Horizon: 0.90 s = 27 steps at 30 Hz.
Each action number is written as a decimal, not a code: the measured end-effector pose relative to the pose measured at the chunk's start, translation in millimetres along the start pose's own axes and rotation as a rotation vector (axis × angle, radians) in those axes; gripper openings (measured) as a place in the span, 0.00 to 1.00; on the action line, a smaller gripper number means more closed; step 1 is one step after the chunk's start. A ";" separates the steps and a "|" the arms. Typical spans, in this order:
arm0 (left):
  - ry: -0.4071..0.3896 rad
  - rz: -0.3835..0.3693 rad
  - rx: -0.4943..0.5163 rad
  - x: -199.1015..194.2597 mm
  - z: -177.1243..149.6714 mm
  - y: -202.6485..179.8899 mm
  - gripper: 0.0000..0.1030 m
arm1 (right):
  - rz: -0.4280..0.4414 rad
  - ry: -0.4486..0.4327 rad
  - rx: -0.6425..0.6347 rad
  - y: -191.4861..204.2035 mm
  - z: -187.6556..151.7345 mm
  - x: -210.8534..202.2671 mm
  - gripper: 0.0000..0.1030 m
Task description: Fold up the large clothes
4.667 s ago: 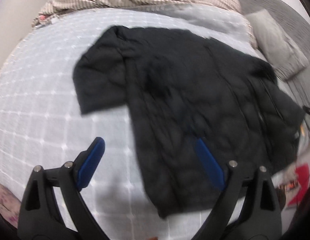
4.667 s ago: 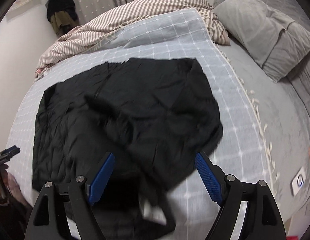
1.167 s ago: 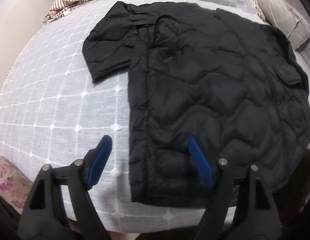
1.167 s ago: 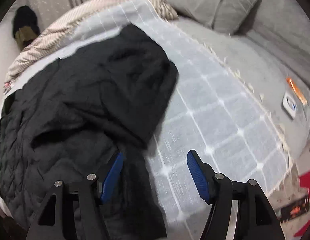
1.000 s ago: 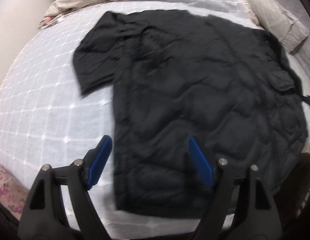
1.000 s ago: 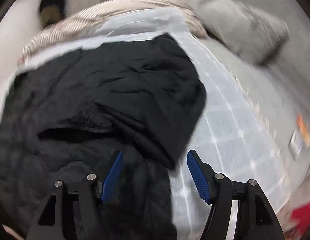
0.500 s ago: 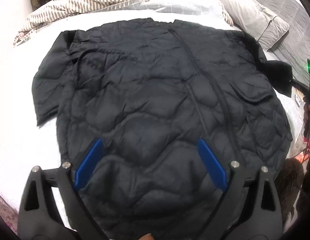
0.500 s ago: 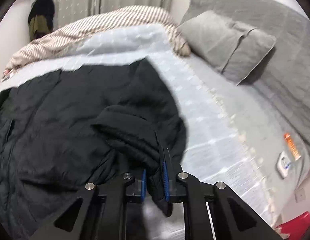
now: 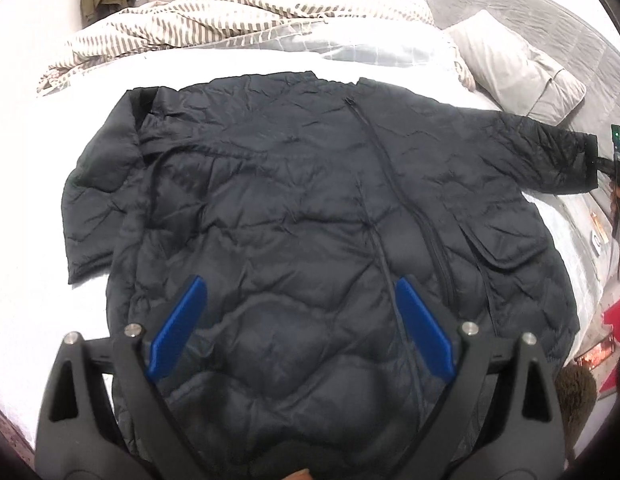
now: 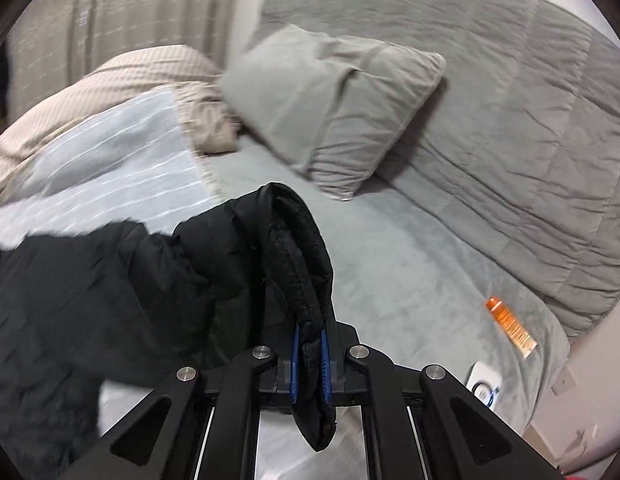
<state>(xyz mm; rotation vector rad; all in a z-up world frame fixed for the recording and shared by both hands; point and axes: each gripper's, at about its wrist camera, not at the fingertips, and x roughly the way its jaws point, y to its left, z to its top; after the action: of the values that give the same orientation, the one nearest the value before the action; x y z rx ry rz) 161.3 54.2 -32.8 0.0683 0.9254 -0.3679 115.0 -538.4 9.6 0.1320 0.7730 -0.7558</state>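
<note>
Bed (image 9: 26,240): fills everything ahead of both tongs, white cover under the left one, grey sheet under the right.

Black puffer jacket (image 9: 310,220): spread front-up on the bed, directly ahead of and under the left gripper (image 9: 302,324), zipper running away from it just inside its right finger. Near sleeve lies folded along the body, off the left finger's side. Far sleeve (image 9: 549,160) is stretched out to the right edge of that view.

Grey pillow (image 10: 329,108): well ahead of the right gripper (image 10: 309,354), past the cuff.

Right gripper: clamped on the cuff (image 10: 306,280) of the far sleeve; cuff fabric bunches between the blue pads and hangs out below them. Sleeve is lifted off the sheet and trails back to the gripper's left toward the jacket body.

Left gripper: jaws wide apart, holding nothing, hovering above the lower front panel near the hem.

Orange tube (image 10: 509,326): on the sheet ahead-right of the right gripper, clear of the sleeve.

Step, my read: sleeve fold-in, first stage. Body flat, no fold made across it yet.

Next move calls for: carry the cuff back left across the chest and lay it flat before letting go. Left gripper could pin the body so the slippery shell doesn't drag. Keep sleeve untwisted.
</note>
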 end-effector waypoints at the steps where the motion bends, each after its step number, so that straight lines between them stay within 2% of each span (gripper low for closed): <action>1: 0.001 0.006 0.003 2.0 1.5 -1.0 0.93 | -0.018 0.004 0.007 -4.7 6.4 9.6 0.07; 6: 0.010 0.030 0.004 13.0 4.3 -6.9 0.93 | -0.082 0.062 0.034 -19.6 31.9 72.3 0.08; 8: 0.018 0.030 0.008 15.7 2.6 -8.7 0.93 | -0.122 0.127 0.039 -20.0 27.4 101.5 0.15; 9: 0.021 0.034 0.013 16.3 1.5 -9.4 0.93 | -0.184 0.166 0.037 -19.9 22.8 115.9 0.18; 11: 0.023 0.049 0.030 15.5 -0.7 -10.1 0.93 | -0.366 0.212 0.043 -20.7 14.3 130.1 0.30; 12: 0.020 0.056 0.039 14.6 -1.6 -10.6 0.93 | -0.395 0.204 0.068 -20.9 10.9 130.2 0.31; 15: 0.002 0.081 0.060 11.2 -3.1 -9.8 0.93 | -0.218 0.172 0.149 -1.5 6.3 115.7 0.33; 17: -0.004 0.081 0.050 11.1 -2.8 -8.2 0.93 | -0.118 0.137 0.120 34.6 6.8 101.2 0.35; 18: -0.002 0.078 0.037 11.8 -2.6 -7.5 0.93 | -0.048 0.122 0.090 62.8 7.3 92.6 0.36; 20: 0.008 0.058 -0.001 10.9 -3.7 -6.5 0.93 | 0.091 0.124 0.025 120.6 7.4 81.1 0.53; 22: -0.002 0.039 -0.022 6.7 -4.3 -6.2 0.93 | 0.243 0.149 -0.054 184.6 2.9 75.0 0.56; 24: -0.017 0.040 -0.033 -0.2 -4.6 -5.4 0.93 | 0.299 0.195 -0.127 229.2 -7.1 78.1 0.56; 27: -0.018 0.059 -0.031 -6.1 -4.2 0.2 0.93 | 0.267 0.214 -0.195 250.2 -26.8 90.1 0.57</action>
<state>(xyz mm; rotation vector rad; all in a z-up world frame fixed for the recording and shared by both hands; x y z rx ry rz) 154.8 57.0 -30.6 0.0641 0.9089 -0.2988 307.2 -396.1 -109.8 0.1377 1.0056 -0.4139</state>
